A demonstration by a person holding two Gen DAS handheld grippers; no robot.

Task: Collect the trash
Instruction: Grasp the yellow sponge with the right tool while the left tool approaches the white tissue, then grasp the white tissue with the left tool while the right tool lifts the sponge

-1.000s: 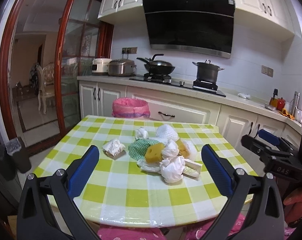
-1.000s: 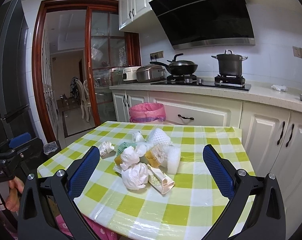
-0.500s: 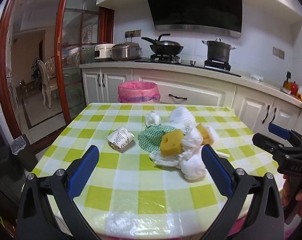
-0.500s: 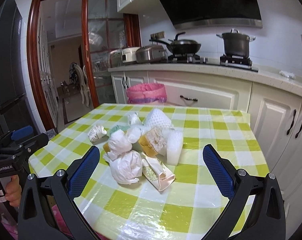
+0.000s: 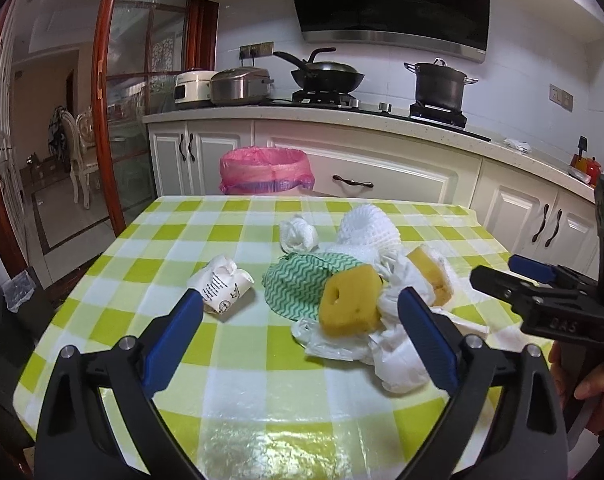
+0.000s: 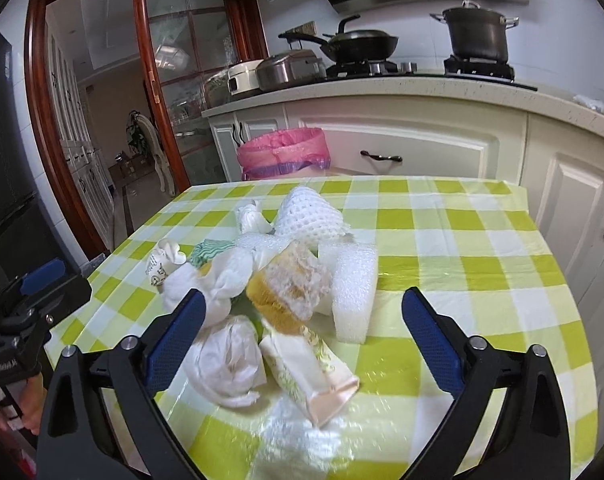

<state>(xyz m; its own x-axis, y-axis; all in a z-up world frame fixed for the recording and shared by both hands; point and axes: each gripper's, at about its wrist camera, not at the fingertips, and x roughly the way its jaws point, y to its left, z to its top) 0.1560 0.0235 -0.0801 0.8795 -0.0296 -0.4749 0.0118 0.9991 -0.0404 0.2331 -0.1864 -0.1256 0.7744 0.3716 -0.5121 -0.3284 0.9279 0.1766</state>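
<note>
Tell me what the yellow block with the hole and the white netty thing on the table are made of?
The yellow block looks like soft sponge foam: matte, full of tiny pores, with rounded edges. The white netty thing seems to be foam mesh, like the sleeves that wrap fruit: a puffy, open lattice that looks squashy. Neither is shiny, so probably not hard plastic.

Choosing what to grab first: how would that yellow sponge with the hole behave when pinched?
The yellow sponge looks porous, so probably light and squashy under the pads. It leans on crumpled plastic, so lifting it may drag that along.
</note>
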